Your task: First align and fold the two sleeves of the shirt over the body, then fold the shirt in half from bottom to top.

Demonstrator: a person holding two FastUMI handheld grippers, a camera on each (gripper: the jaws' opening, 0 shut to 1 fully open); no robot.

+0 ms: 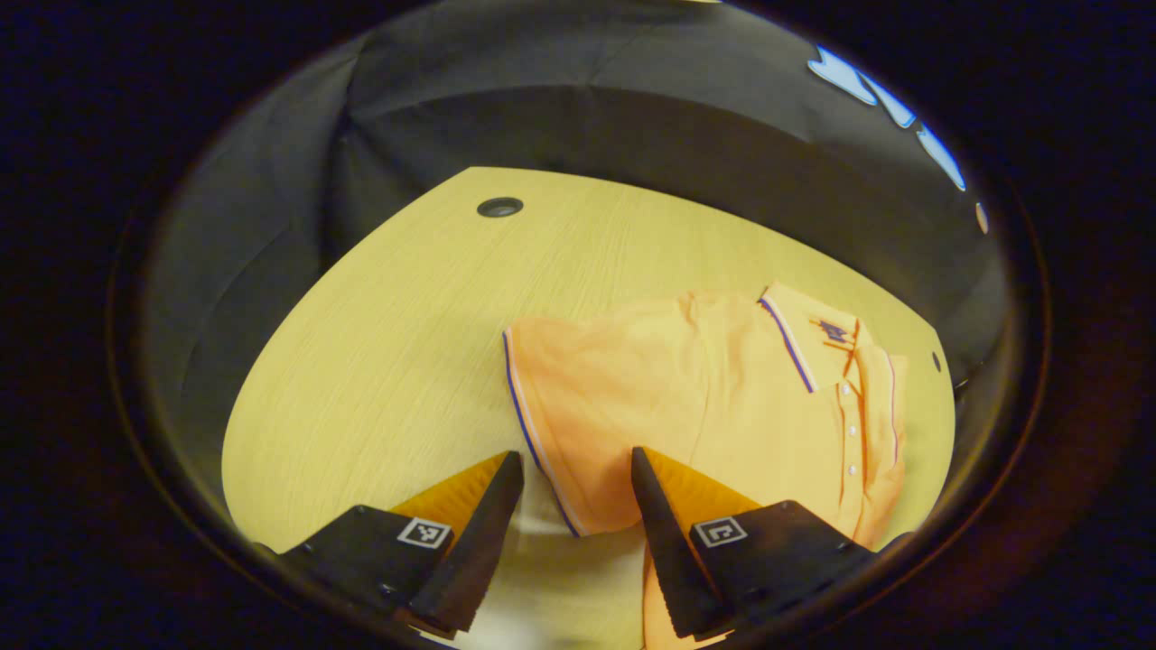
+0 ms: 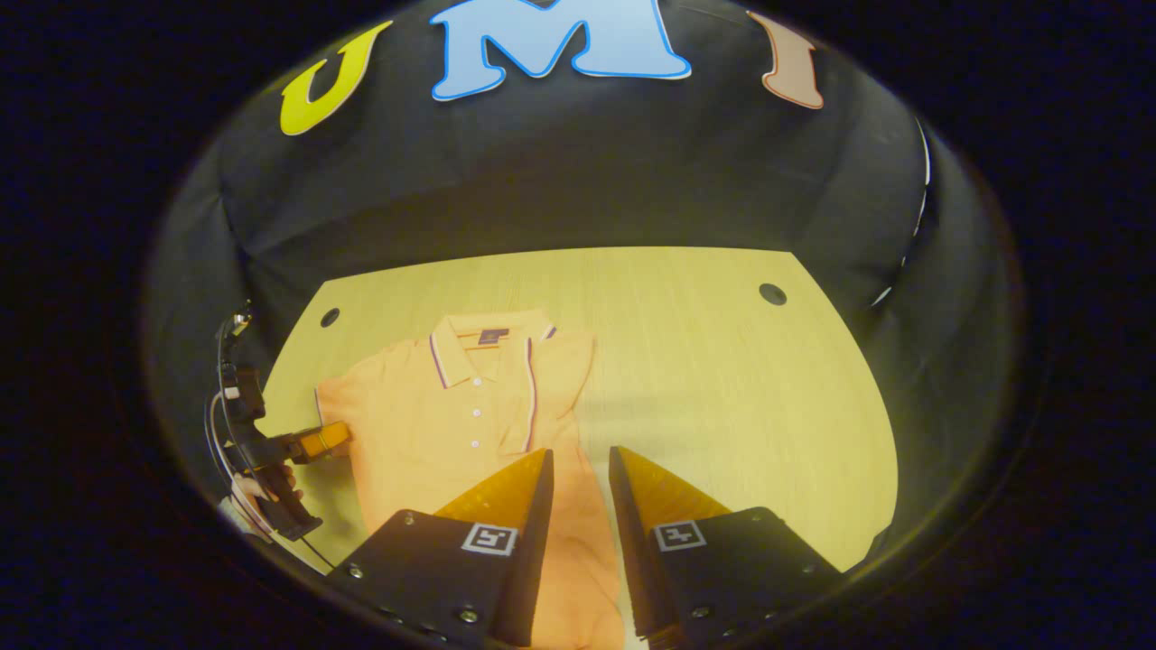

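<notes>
- Shirt [image 2: 470, 411] lies on the table [image 2: 704, 361], ahead of both claws; one sleeve looks already folded over the body.
- Left claw [image 1: 576, 474] hangs wide apart, empty, the other sleeve [image 1: 578, 406] just ahead of its tips.
- Right claw [image 2: 580, 469] stands narrower, gripping nothing, above the shirt's side.
- Sleeve step seems in hand; next, the left claw must pinch that sleeve's hem.

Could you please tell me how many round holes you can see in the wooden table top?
2 in the right gripper view: one hole near the far left corner beyond the shirt, one hole near the far right corner. Others may be hidden.
</notes>
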